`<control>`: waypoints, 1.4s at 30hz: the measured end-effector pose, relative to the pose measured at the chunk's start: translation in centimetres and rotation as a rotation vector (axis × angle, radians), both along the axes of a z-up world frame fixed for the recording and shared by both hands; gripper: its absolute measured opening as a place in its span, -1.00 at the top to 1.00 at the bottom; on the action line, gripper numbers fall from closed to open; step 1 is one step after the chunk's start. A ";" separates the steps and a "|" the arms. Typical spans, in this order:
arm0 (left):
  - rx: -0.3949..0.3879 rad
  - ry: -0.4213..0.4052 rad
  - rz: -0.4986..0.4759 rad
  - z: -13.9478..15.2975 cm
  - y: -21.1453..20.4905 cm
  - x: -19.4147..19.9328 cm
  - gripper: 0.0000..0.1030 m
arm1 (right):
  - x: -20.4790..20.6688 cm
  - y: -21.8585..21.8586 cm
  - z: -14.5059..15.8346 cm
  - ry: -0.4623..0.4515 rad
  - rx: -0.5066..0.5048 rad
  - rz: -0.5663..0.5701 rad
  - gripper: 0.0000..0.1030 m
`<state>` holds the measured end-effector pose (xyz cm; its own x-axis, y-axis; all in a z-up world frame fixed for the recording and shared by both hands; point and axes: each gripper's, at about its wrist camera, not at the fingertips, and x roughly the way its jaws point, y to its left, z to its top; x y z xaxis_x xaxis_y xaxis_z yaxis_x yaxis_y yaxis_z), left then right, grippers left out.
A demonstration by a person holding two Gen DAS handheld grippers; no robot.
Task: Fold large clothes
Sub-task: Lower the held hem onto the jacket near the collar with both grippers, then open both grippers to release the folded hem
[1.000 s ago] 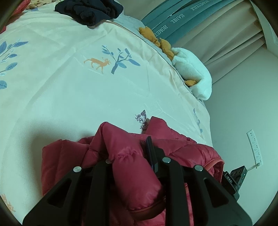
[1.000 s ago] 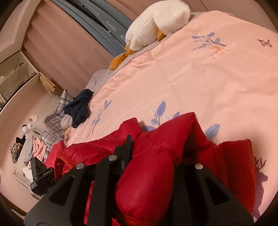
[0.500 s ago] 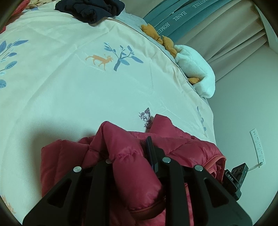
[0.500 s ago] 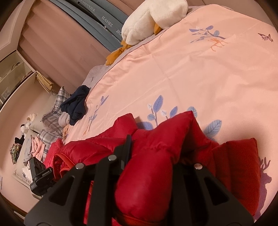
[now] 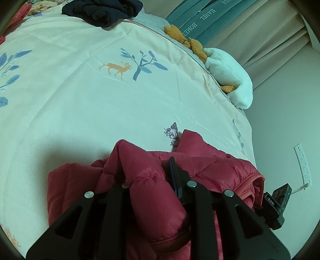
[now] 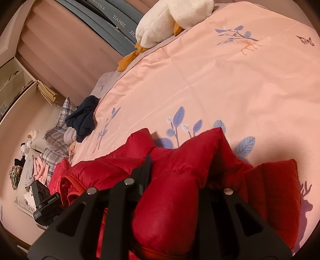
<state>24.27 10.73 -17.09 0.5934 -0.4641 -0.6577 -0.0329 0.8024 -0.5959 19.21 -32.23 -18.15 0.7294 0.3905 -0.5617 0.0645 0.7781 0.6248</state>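
Observation:
A red quilted puffer jacket [image 5: 210,166] lies bunched on the printed bedspread [image 5: 100,104] at the near side of the bed. My left gripper [image 5: 148,170] is shut on a thick fold of it, and the padding bulges up between the black fingers [image 5: 174,174]. In the right wrist view the same red jacket [image 6: 276,190] fills the bottom of the picture. There my right gripper [image 6: 180,170] is shut on another puffy fold, with one finger [image 6: 147,166] showing and the other buried in the fabric. Each gripper's camera shows the other at the jacket's far end.
A dark navy garment [image 5: 104,10] lies crumpled at the far end of the bed. A white plush toy with orange feet [image 5: 228,76] rests along the bed's edge by the curtains. Plaid pillows and piled clothes [image 6: 52,140] sit beyond the left bed edge. A wall socket strip [image 5: 304,166] hangs right.

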 end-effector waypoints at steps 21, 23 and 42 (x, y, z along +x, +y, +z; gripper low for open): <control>-0.094 0.039 0.048 0.1 0.8 0.3 0.53 | -0.5 -0.6 0.5 0.008 0.073 -0.012 0.44; -0.097 0.034 0.047 0.4 0.7 0.1 0.45 | -0.5 -0.7 0.7 0.000 0.086 -0.013 0.37; -0.264 -0.041 0.101 3.8 2.6 0.6 -0.21 | -0.9 -3.7 3.6 -0.101 0.289 -0.106 -0.58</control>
